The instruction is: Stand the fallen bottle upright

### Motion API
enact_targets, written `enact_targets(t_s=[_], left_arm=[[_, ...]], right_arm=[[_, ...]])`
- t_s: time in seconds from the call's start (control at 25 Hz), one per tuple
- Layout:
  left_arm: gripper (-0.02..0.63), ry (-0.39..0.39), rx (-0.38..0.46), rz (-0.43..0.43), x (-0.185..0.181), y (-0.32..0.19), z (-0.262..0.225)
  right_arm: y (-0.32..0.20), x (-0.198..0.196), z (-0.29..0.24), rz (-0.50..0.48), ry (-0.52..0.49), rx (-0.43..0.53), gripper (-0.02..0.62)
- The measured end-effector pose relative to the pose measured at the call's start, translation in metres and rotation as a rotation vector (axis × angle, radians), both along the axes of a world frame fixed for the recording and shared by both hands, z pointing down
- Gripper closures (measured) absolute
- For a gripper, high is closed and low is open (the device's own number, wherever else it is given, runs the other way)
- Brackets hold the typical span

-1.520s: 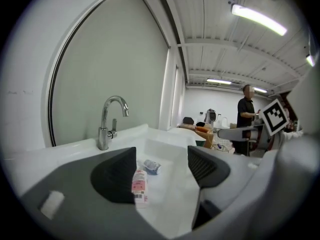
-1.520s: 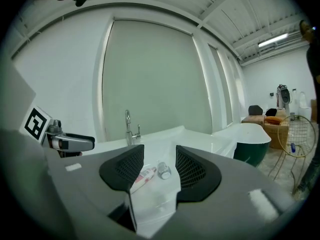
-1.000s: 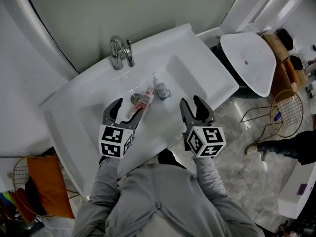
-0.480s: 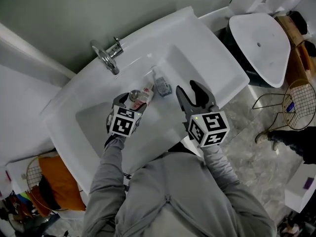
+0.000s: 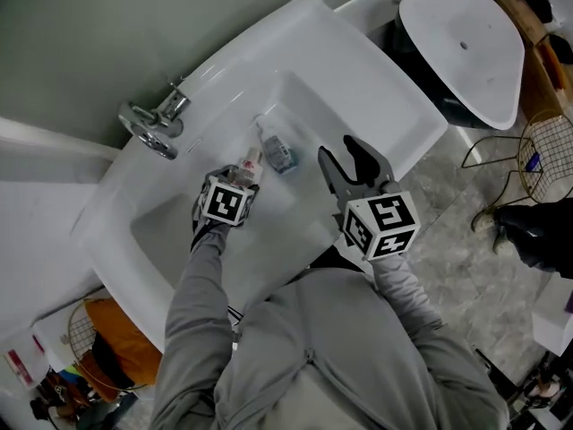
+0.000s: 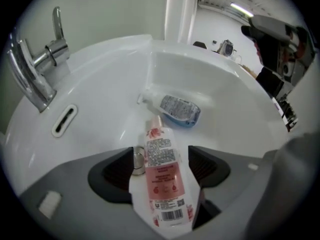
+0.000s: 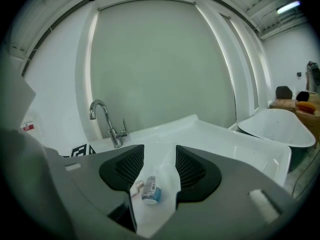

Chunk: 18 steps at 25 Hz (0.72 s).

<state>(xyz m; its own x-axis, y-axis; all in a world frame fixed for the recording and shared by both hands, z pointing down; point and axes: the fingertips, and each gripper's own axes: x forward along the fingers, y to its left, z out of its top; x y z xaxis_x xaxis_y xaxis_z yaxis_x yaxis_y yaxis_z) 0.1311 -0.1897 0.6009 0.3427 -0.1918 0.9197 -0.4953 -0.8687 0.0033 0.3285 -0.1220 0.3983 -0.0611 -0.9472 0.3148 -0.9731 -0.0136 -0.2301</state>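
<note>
Working in the white sink (image 5: pixel 376 106), mid frame. Holding the right gripper (image 5: pixel 340 158) right of middle, jaws apart, empty. Holding the left gripper (image 6: pixel 161 155) low, jaws apart either side of the pink bottle (image 6: pixel 162 184) lying flat. Grab step, by the look. Next: squeeze shut, tip bottle onto its bottom.

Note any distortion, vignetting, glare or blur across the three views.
Head view: evenly lit, sharp, faucet glinting. Left gripper view: strong fisheye, black corners, pink bottle close yet fairly sharp. Right gripper view: same dark ring, ceiling light bright.
</note>
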Motion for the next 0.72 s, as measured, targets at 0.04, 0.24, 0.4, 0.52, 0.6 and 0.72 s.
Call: enact_targets(t_s=[0.04,0.24,0.4,0.52,0.6,0.72], left_arm=[[0.235,-0.021,-0.021,-0.002,-0.001,0.002,0.005],[0.221,-0.078,-0.046,0.021,0.008,-0.001,0.016],[0.221,-0.136,-0.087,0.021,0.008,0.000,0.031],[0.215,-0.207,-0.255,-0.022,-0.004,0.026,0.051],[0.215,-0.238,-0.265,-0.021,-0.008,0.024,0.059],[0.215,-0.274,-0.270,-0.008,-0.009,0.021,0.069]], right_arm=[[0.000,0.002,0.001,0.002,-0.004,-0.004,0.397],[0.001,0.010,0.004,0.012,-0.016,-0.013,0.397],[0.003,0.017,0.008,0.018,-0.021,-0.015,0.397],[0.003,0.022,0.010,0.019,-0.022,-0.020,0.397],[0.002,0.024,0.011,0.018,-0.023,-0.024,0.397],[0.001,0.025,0.014,0.018,-0.028,-0.028,0.397]])
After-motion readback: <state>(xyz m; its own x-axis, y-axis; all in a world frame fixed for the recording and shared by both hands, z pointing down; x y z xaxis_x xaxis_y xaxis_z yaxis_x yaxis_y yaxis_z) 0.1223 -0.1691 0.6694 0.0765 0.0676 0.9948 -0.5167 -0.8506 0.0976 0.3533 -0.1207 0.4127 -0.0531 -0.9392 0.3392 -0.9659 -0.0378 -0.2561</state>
